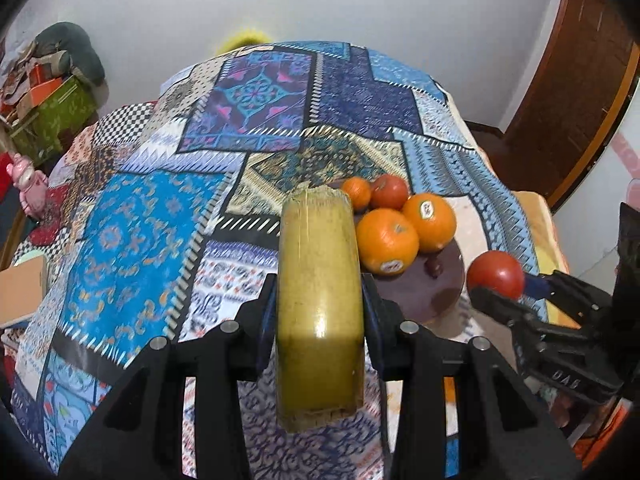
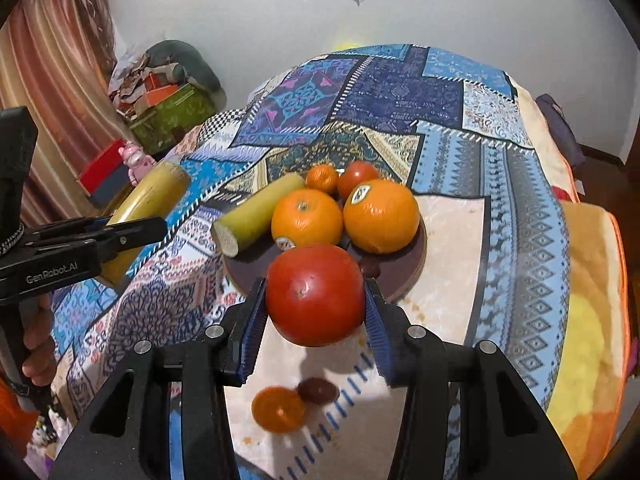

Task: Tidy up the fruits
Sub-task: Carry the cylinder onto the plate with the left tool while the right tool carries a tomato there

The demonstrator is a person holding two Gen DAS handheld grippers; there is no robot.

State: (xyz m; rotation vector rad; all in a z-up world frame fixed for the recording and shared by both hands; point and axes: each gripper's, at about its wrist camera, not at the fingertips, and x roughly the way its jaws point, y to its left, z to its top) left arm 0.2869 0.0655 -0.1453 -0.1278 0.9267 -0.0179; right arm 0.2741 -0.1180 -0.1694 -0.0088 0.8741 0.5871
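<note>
My left hand-held gripper (image 1: 320,312) clamps a banana piece (image 1: 318,304) at frame centre; my right hand-held gripper (image 2: 316,304) grips a tomato (image 2: 315,294) just below the plate (image 2: 404,276).

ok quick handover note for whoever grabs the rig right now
Left claw: shut on a yellow-green banana piece, held above the cloth left of the plate.
Right claw: shut on a red tomato, held near the plate's front edge.
On the brown plate: two large oranges, a small mandarin, another tomato, a second banana piece.
Left: both held items, plus a mandarin and a dark fruit on the cloth.
</note>
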